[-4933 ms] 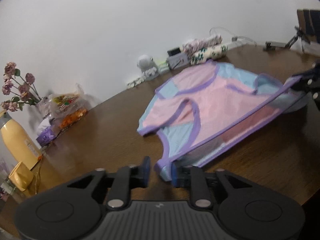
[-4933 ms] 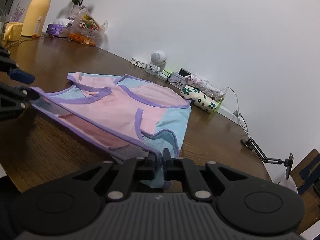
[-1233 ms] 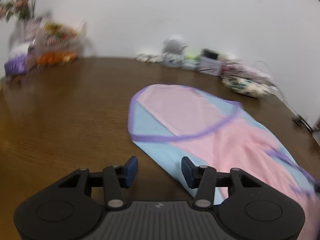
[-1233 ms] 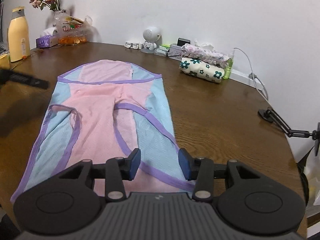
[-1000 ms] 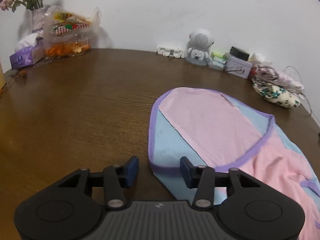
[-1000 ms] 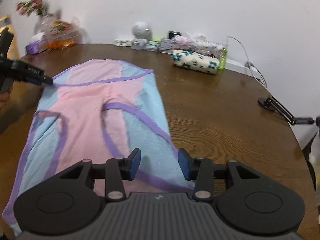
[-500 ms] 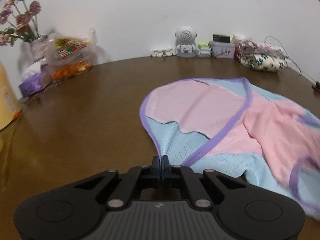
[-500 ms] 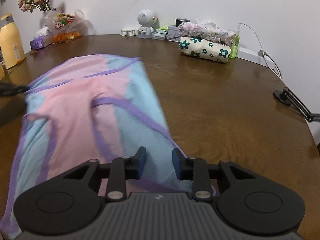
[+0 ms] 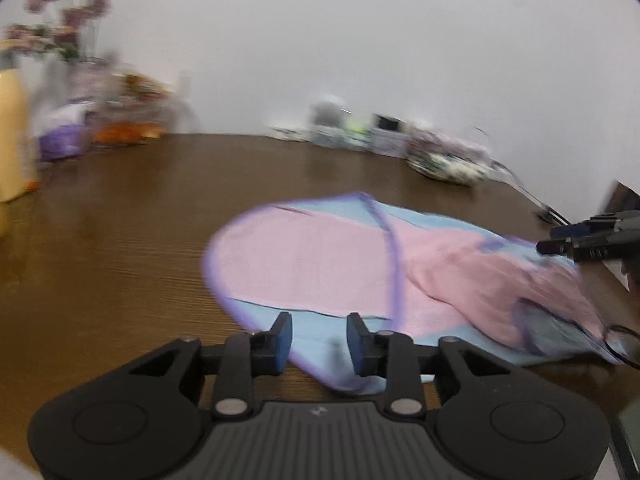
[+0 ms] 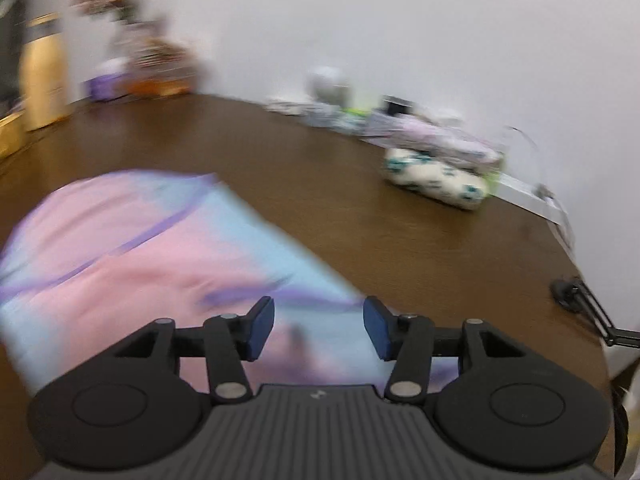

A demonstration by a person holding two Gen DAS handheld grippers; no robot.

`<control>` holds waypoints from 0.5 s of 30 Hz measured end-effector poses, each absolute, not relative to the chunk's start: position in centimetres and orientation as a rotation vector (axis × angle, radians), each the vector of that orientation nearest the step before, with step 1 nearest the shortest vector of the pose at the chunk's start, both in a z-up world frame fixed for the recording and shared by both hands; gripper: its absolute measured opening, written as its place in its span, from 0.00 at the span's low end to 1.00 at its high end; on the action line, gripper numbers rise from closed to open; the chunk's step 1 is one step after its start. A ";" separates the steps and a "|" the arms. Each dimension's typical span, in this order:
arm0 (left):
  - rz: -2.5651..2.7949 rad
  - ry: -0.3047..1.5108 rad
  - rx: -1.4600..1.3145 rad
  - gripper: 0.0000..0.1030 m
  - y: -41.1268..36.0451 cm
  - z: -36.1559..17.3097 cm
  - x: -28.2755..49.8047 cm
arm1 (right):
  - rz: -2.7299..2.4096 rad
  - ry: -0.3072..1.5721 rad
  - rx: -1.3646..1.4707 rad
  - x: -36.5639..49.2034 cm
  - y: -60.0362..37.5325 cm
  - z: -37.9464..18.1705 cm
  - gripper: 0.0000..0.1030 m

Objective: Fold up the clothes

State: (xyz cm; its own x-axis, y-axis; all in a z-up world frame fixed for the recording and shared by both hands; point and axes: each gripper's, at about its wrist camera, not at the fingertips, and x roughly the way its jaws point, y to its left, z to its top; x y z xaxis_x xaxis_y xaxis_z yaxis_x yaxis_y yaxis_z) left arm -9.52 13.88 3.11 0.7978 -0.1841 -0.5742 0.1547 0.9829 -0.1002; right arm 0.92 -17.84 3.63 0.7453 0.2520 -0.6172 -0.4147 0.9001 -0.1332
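Both wrist views blurred; details at the back of the surface are soft.

Pink and light-blue garment with purple trim lies spread on the brown wooden surface, rounded end toward the far left, rumpled and bunched toward the right. In the right wrist view the same garment fills the near left part of the surface.

Left gripper: jaws have just been opening and now stand narrowly apart. A blue, purple-edged fold of the garment lies between and under the fingers; the pads do not press on it.

Right gripper: jaws have just been opening, now moderately wide. Garment edge lies below and between the fingers, not pinched. From the left wrist view the right gripper shows at the far right, tips over the bunched end of the cloth.

Around:
- yellow bottle at far left, standing upright
- blurred flowers behind it, with a purple box and an orange-filled bag beside
- small white round-headed figure against the wall, small boxes next to it
- white roll with dark green flower print, a pinkish patterned bundle just behind it
- black clamp stand at the right rim

The open wood between the garment and these things is well apart from both grippers.
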 end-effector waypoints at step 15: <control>-0.149 0.684 0.076 0.12 12.0 0.8 -9.3 | 0.189 0.727 -0.090 -10.9 -23.2 -0.4 0.23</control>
State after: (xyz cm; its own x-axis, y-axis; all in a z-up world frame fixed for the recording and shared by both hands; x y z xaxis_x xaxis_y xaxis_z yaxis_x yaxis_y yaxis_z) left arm -9.26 11.99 0.84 0.7647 -0.1124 -0.6345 0.1621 0.9866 0.0205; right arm -10.86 -23.18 -0.40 0.7313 0.1405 -0.6675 -0.2032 0.9790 -0.0165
